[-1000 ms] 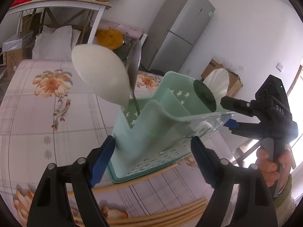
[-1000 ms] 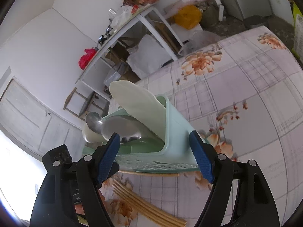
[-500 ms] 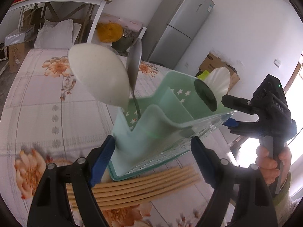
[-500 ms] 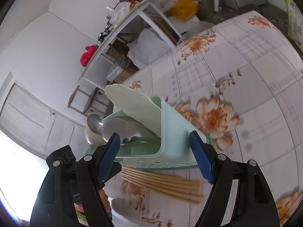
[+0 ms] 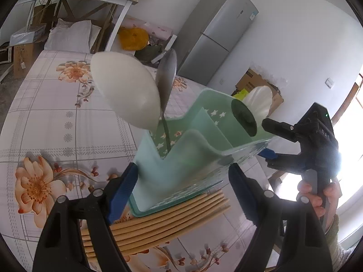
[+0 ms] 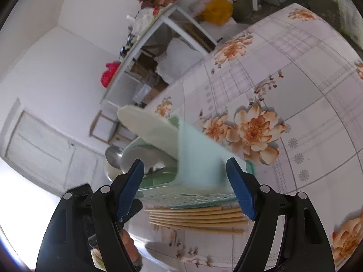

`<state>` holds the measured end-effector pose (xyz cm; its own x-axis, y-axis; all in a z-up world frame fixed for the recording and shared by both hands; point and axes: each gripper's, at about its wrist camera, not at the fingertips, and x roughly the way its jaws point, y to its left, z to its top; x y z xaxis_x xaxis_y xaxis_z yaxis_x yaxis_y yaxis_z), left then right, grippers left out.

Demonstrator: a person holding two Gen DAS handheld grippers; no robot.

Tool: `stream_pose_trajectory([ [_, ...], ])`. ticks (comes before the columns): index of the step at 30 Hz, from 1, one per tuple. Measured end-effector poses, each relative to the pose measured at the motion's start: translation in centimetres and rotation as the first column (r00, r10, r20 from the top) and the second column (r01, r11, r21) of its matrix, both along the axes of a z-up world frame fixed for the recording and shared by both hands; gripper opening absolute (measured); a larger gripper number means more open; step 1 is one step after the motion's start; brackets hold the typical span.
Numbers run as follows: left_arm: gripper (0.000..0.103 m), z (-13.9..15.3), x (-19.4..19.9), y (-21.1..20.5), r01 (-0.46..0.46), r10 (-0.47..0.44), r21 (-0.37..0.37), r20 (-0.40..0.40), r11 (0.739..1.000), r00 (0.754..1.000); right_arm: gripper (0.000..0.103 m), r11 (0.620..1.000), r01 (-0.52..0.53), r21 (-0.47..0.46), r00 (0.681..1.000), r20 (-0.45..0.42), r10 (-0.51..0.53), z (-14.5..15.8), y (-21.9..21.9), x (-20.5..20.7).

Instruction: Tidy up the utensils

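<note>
In the left wrist view, a pale green utensil holder point(image 5: 192, 158) fills the centre of the frame, tilted and raised off the flowered tablecloth point(image 5: 56, 122). The left gripper point(image 5: 181, 188) has its two blue-padded fingers on either side of the holder's near end, pressed against its walls, so it is gripping the holder. A large white plastic spoon point(image 5: 124, 90) sticks up out of the holder toward the upper left of the frame, and a metal spoon point(image 5: 166, 77) rises just beside it to its right. A second white spoon point(image 5: 259, 99) shows behind the holder's far end, at the right of centre.

At the right edge of that view, the right gripper point(image 5: 270, 140) reaches in toward the holder's far end, with a hand point(image 5: 317, 192) on its handle below.

In the right wrist view, the right gripper point(image 6: 185, 181) straddles the other end of the holder point(image 6: 199, 158), its blue pads against the sides, clamped on it as well. The white spoon point(image 6: 147, 124) leans toward the upper left of the frame, with the metal spoon bowl point(image 6: 113, 156) lower left of it.

A bundle of wooden chopsticks point(image 5: 172, 222) lies flat on the tablecloth below the holder in the lower centre of both views point(image 6: 197, 217). A grey refrigerator point(image 5: 215, 34) stands at the upper right of the left wrist view.
</note>
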<state>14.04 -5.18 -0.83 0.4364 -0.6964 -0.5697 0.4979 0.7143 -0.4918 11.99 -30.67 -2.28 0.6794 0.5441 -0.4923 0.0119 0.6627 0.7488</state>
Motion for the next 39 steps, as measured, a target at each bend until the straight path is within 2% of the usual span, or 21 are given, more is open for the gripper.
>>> stream_pose_trajectory([
  [5, 0.080, 0.5, -1.3, 2.1, -0.065, 0.065, -0.001, 0.031, 0.998, 0.997, 0.072, 0.995, 0.104, -0.010, 0.992, 0.074, -0.103, 0.8, -2.2, -3.3],
  [9, 0.080, 1.2, -3.2, 4.6, -0.118, 0.117, 0.014, 0.082, 0.993, 0.990, 0.072, 0.981, 0.183, -0.058, 0.977, 0.126, -0.174, 0.7, -3.0, -7.6],
  [13, 0.080, 1.0, -5.9, 5.7, -0.108, 0.098, 0.072, 0.136, 0.992, 0.986, 0.072, 0.975, 0.162, -0.152, 0.983, 0.117, -0.145, -0.9, -0.8, -10.0],
  [16, 0.080, 0.0, -7.5, 5.3, -0.075, 0.059, 0.113, 0.138, 0.991, 0.989, 0.072, 0.957, 0.104, -0.271, 0.993, 0.089, -0.082, -2.7, 2.4, -11.0],
  [19, 0.078, -1.5, -8.8, 3.9, -0.019, -0.005, 0.168, 0.142, 0.986, 0.990, 0.072, 0.945, 0.071, -0.321, 0.996, 0.072, -0.050, -4.2, 4.5, -11.7],
  [20, 0.072, -2.0, -9.2, 2.9, 0.018, -0.048, 0.207, 0.144, 0.978, 0.988, 0.071, 0.940, 0.069, -0.335, 0.997, 0.064, -0.051, -4.8, 5.1, -11.7],
  [22, 0.065, -2.7, -9.8, 1.0, 0.076, -0.128, 0.298, 0.158, 0.952, 0.979, 0.061, 0.928, 0.074, -0.366, 0.997, 0.053, -0.058, -5.4, 5.7, -11.7],
  [23, 0.061, -3.1, -10.0, -0.1, 0.102, -0.173, 0.358, 0.172, 0.928, 0.970, 0.060, 0.920, 0.079, -0.384, 0.997, 0.050, -0.064, -5.7, 5.8, -11.6],
  [25, 0.054, -4.3, -10.5, -2.7, 0.120, -0.262, 0.506, 0.219, 0.854, 0.940, 0.056, 0.917, 0.080, -0.392, 0.997, 0.044, -0.068, -6.0, 5.8, -11.4],
  [26, 0.050, -4.8, -10.7, -3.7, 0.123, -0.300, 0.559, 0.238, 0.820, 0.924, 0.055, 0.916, 0.082, -0.392, 0.997, 0.037, -0.073, -6.2, 5.6, -11.3],
  [27, 0.048, -5.1, -10.9, -4.4, 0.128, -0.333, 0.588, 0.254, 0.799, 0.908, 0.054, 0.918, 0.084, -0.389, 0.996, 0.035, -0.077, -6.2, 5.4, -11.3],
  [29, 0.043, -5.3, -11.1, -5.3, 0.139, -0.376, 0.612, 0.278, 0.778, 0.884, 0.054, 0.920, 0.092, -0.381, 0.996, 0.036, -0.085, -6.2, 4.9, -11.4],
  [39, 0.029, -4.9, -8.6, -7.5, 0.249, -0.476, 0.611, 0.241, 0.751, 0.846, 0.052, 0.934, 0.102, -0.343, 0.995, 0.027, -0.099, -6.8, 4.3, -11.3],
])
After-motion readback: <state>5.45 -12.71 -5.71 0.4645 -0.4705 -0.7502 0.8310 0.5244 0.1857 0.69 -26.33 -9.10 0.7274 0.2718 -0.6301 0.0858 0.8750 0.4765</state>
